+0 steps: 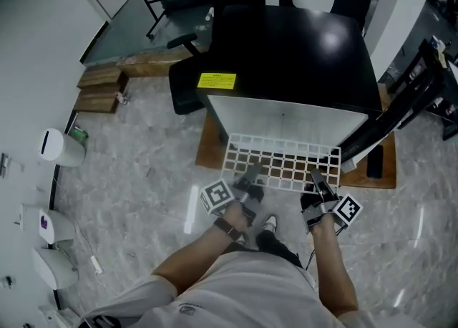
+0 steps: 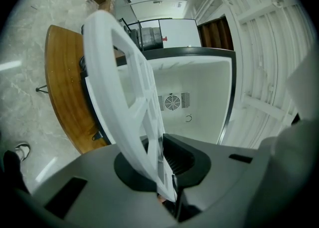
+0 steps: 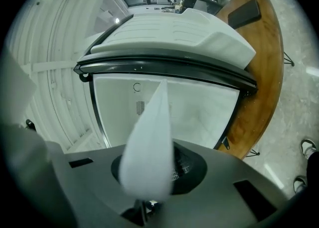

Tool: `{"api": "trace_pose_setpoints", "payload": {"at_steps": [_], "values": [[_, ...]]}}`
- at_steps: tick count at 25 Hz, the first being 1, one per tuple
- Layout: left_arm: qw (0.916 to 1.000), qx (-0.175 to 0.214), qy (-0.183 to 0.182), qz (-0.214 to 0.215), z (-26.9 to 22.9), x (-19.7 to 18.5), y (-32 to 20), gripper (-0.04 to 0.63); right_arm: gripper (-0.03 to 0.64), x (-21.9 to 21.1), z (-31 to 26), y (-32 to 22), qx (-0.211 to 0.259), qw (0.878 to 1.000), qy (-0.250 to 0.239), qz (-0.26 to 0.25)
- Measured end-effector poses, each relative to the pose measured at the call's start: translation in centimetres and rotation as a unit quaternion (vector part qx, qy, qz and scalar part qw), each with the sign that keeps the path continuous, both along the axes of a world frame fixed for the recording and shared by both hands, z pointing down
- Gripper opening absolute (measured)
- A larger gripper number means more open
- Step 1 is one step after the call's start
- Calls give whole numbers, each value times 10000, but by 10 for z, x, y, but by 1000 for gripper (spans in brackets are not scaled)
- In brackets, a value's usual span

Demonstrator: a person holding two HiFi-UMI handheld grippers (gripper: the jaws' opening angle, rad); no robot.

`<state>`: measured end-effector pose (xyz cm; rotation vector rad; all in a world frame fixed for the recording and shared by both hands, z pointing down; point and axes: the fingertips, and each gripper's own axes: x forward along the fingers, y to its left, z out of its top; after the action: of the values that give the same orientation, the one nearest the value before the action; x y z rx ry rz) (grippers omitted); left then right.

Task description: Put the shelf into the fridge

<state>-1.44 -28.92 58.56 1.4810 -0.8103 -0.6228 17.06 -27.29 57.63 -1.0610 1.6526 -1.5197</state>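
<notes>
Left gripper (image 1: 249,176) and right gripper (image 1: 315,177) clamped the shelf (image 1: 283,156) between their jaws (presumably for level entry), with the fridge (image 1: 286,47) ahead.

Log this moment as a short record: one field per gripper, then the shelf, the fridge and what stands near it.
left gripper: shut on the near edge of the shelf, left part
right gripper: shut on the same edge, right part
shelf: white grid, carried roughly flat, far edge at the fridge opening
fridge: small, black top, white inside, round vent on the back wall
door: swung open on the right
wooden board: lies under the fridge
chair: black, left of the fridge
</notes>
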Motion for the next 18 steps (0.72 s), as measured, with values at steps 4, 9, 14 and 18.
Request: {"api": "trace_pose_setpoints", "payload": {"at_steps": [4,9,14,18], "values": [[10000,0,-48,-23,6,0,-4,31,48,0,8,-3,-29,10000,-7,-55],[9999,1,-102,-4,11,2,-5,31,48,2,16,-3,4,10000,-57,-19],[9999,-30,-160,3,19,0,-5,31,48,0,28,-6,37,9999,-104,-54],[9999,-42,-130,58,24,1,-5,31,47,1,31,-6,15,9996,-267,29]]}}
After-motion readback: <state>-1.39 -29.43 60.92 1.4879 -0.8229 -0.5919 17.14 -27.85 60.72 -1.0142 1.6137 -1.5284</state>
